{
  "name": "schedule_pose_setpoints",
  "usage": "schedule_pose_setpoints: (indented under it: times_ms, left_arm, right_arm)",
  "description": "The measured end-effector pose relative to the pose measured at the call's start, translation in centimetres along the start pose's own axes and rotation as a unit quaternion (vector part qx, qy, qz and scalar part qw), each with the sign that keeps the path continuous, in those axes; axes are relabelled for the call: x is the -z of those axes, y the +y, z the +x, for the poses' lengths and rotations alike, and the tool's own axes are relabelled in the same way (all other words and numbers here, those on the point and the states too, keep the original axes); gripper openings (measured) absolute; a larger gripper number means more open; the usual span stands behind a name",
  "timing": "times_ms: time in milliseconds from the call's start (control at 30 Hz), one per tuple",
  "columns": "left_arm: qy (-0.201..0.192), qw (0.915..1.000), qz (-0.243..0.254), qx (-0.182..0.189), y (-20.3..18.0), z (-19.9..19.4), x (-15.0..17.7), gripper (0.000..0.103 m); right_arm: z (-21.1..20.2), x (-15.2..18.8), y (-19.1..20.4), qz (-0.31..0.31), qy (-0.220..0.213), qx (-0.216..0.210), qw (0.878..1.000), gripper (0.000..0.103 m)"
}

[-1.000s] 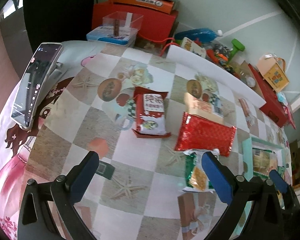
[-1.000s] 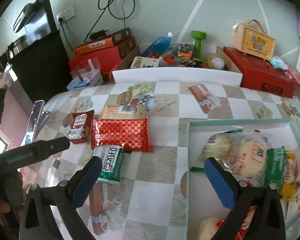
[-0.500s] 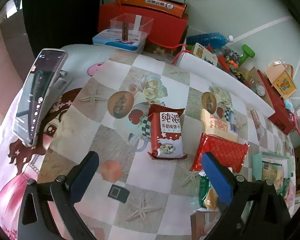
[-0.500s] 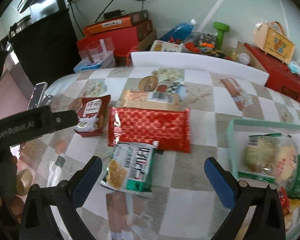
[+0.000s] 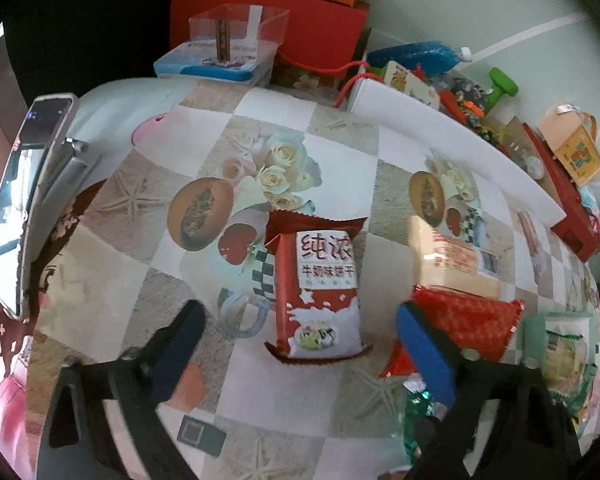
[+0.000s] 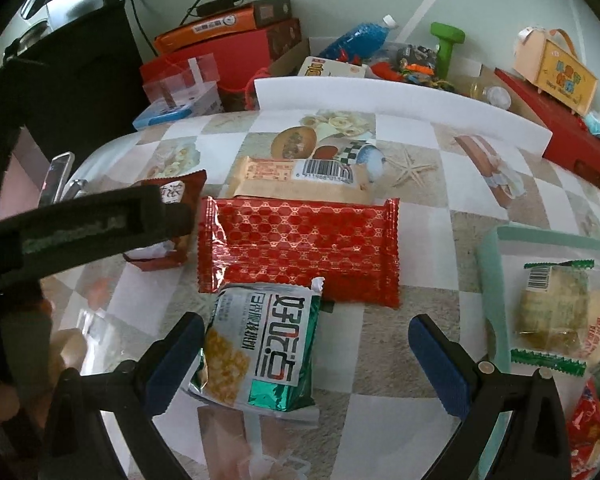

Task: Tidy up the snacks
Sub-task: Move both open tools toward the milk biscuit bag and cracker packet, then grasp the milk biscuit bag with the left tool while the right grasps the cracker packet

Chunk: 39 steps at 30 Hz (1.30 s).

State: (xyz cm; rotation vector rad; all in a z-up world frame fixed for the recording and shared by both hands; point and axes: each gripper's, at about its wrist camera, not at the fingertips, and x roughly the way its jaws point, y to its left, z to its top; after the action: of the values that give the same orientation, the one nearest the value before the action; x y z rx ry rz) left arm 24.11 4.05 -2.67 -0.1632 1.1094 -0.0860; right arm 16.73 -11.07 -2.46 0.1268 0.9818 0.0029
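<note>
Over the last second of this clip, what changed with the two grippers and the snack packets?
Both grippers came down closer to the table. The left gripper now frames the red-and-white biscuit packet, its jaws just narrowing but not yet touching it. The right gripper swung away from the green tray to hover, open, over the green-and-white packet. Nothing was gripped; the packets and the red wrapper lie as before.

Bare cloth [image 5: 112, 280] left — packets [image 5: 464, 324] right

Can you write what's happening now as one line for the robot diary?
left gripper: jaws closing around milk biscuit pack, not touching | right gripper: open over green pack | tray: part filled
</note>
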Motion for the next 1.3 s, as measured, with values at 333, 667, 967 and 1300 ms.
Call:
schedule_pose_setpoints:
  times_ms: [333,667,967,1300]
  left_arm:
    - [-0.01,0.9999,-0.005,0.003,0.2,0.3,-0.4,0.046]
    - [-0.003,0.9999,-0.013,0.002,0.5,-0.5,0.7,0.041]
    - [-0.021,0.9991,-0.033,0.016,0.7,-4.4,1.5,0.041]
    - [-0.067,0.9968,-0.015,0.041,-1.5,-10.0,3.0,0.041]
  right_arm:
    - [0.7,0.2,-1.1,0.014,0.013,0.012,1.0,0.084]
    - [-0.2,0.6,-1.4,0.014,0.013,0.003,1.0,0.053]
    - [-4.3,0.3,-1.7,0.021,-0.027,-0.008,0.999,0.053]
    - [-9.9,1.5,-3.7,0.04,-0.069,-0.001,0.997,0.053]
